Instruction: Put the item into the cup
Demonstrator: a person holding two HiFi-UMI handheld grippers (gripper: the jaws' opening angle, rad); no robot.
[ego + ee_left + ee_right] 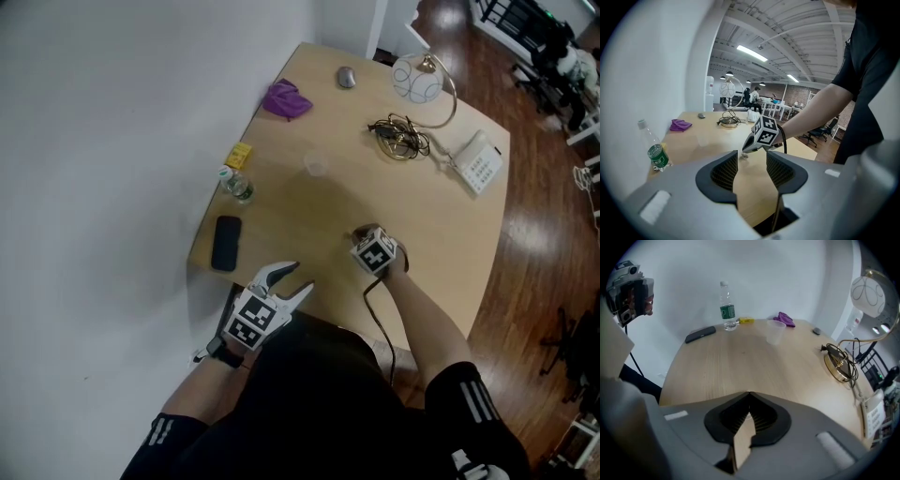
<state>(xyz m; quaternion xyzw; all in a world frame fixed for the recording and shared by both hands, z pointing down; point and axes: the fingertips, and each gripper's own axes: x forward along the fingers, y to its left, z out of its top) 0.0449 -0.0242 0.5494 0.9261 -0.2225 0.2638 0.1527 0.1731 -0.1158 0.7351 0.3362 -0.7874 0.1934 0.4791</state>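
Here the right tool (749,394) points steeply down at the desk (441,244), well short of the cup (776,332) on the person's side, with its jaws drawn together until the tips meet. In its own view only a sliver of desk shows through behind the meeting tips. From the left gripper view, a small pale item (743,156) sits right at those tips on the wood; it is too small to tell whether the jaws pinch it or merely touch it. The clear cup stands upright and apart from both tools, with a water bottle (727,310) to its left against the wall. The left tool (752,155) hangs over the desk edge nearest the person, farther from the cup than the right one. Its jaws stand apart, with nothing between the pads and nothing touching them.
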